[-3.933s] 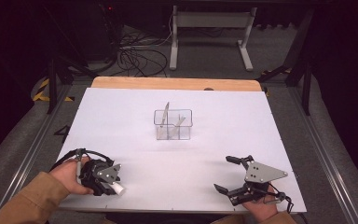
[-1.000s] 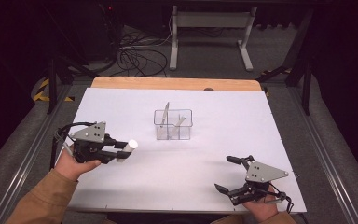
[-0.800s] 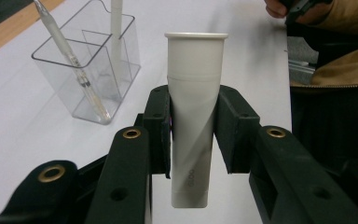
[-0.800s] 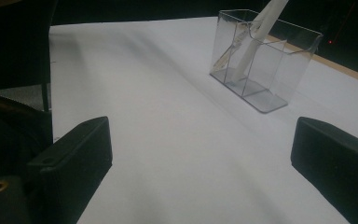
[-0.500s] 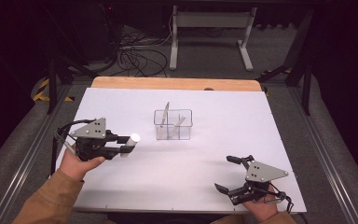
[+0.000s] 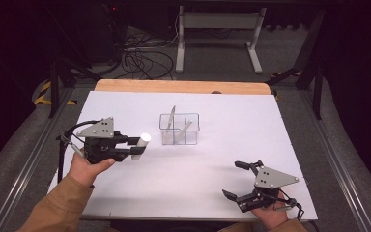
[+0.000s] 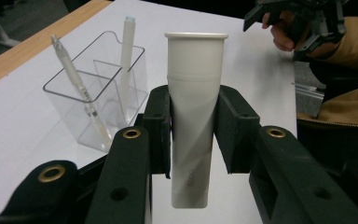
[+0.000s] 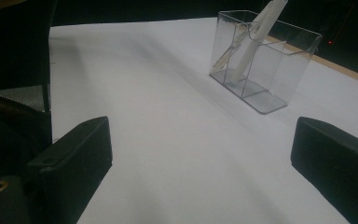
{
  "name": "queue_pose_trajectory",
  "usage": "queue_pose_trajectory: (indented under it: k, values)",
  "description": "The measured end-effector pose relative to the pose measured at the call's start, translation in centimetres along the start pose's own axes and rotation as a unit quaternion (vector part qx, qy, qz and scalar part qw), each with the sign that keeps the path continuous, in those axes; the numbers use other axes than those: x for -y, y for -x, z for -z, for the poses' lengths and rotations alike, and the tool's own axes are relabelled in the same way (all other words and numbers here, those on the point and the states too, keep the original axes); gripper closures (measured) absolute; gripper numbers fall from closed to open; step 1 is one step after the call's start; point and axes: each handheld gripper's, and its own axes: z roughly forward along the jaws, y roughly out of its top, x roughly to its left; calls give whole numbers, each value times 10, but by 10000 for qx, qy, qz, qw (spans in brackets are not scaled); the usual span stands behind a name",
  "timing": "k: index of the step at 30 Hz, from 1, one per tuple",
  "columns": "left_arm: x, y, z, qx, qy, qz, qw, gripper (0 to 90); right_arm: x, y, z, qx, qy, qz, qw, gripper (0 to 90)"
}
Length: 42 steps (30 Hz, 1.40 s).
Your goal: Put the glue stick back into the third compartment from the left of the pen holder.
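My left gripper (image 6: pixel 134 146) is shut on a white tube (image 6: pixel 141 145), held above the table's left side. In the left gripper view the tube (image 7: pixel 193 116) stands upright between the jaws, cap end up. A clear divided holder (image 6: pixel 179 129) stands at the table's middle with two white pens in it; it lies to the right of the tube. The holder (image 7: pixel 98 91) shows beyond the left jaw, and the holder (image 8: pixel 263 58) also appears far ahead in the right gripper view. My right gripper (image 6: pixel 235 180) rests open near the front right edge, nothing between its jaws.
The white sheet (image 6: pixel 232 121) covers the table, with a wooden strip (image 6: pixel 181 86) along the far edge. Metal rails run down both sides. Cables and a stand's legs lie on the floor beyond.
My left gripper has lifted the white tube from the front left and carried it forward and right, toward the clear holder. The right gripper has stayed put.
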Motion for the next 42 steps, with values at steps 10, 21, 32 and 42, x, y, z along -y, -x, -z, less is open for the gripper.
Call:
queue_pose_trajectory:
  k: [10, 21, 32, 42]
  values:
    - [-16, -4, -12, 48, 337, 267, 9991, 683, 0, 1, 1, -14, 13, 4, 10000, 59]
    - [-27, -7, -32, -142, 818, 526, 9952, 682, 0, 1, 1, -19, 8, 20, 10000, 59]
    - [-39, -8, -63, -246, 988, 451, 9938, 682, 0, 0, 2, -31, 11, 21, 10000, 59]
    - [-51, -12, -89, -345, 1154, 464, 9916, 681, 1, 1, 3, -36, 27, 40, 10000, 59]
